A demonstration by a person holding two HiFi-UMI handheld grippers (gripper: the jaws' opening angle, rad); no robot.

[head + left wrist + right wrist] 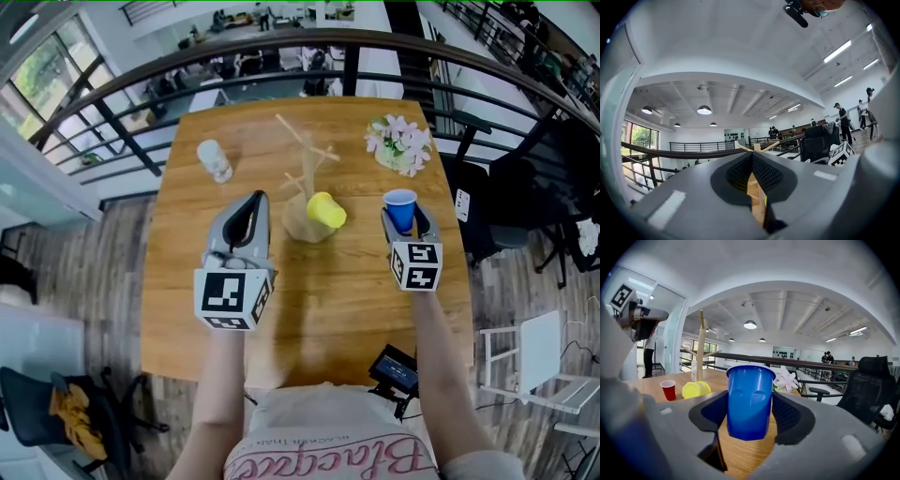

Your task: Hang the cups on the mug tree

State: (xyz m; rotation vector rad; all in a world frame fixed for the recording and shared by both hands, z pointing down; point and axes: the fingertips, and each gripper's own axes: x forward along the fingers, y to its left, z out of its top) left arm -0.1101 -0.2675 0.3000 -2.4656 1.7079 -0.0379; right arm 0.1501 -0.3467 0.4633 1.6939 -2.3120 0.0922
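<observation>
A wooden mug tree (305, 178) stands in the middle of the table (328, 300). A yellow cup (326, 209) sits tilted low on it, close to the base. My right gripper (403, 217) is shut on an upright blue cup (400, 206), right of the tree; the pads press on both sides of the blue cup (750, 399). In the right gripper view a small red cup (668, 390) stands on the table beside the yellow cup (696, 389). My left gripper (255, 199) is shut and holds nothing, just left of the tree base. The tree top (757, 147) shows past its tips.
A clear plastic cup (215, 160) stands at the table's back left. A pot of pale flowers (401, 142) is at the back right. A dark railing (281, 47) runs behind the table. Black office chairs (487, 206) stand to the right.
</observation>
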